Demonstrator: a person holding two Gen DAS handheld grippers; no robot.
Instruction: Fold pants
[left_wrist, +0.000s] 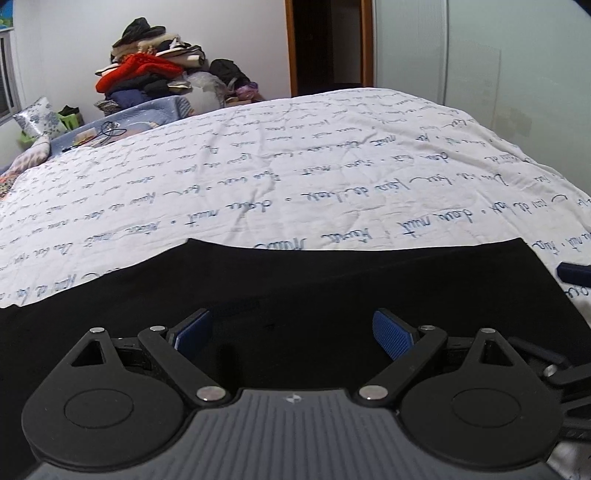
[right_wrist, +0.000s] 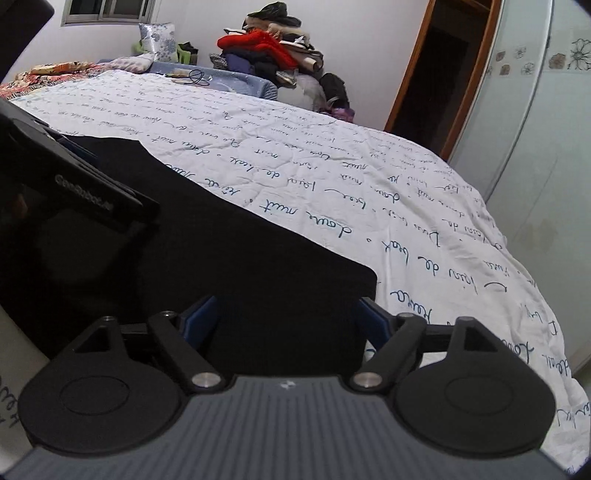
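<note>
We see the black pants (left_wrist: 295, 280) lying flat on the near part of the bed, on a white bedspread (left_wrist: 295, 155) printed with blue handwriting. Their far edge runs almost straight across the left wrist view, and one corner (right_wrist: 369, 275) shows in the right wrist view.

Our left gripper (left_wrist: 291, 332) stands just above the dark cloth with its blue pads (left_wrist: 391, 332) spread apart, and nothing is pinched between them. Our right gripper (right_wrist: 286, 317) is spread wide too, over the pants near that corner; its pads do not press on the fabric.

Nothing lies on the pants between the grippers. Farther away, at the far side of the bed, there is a pile of clothes (left_wrist: 151, 70) with a red piece, a flowered pillow (left_wrist: 38, 120), and a dark doorway (left_wrist: 328, 44) with a wooden frame.
</note>
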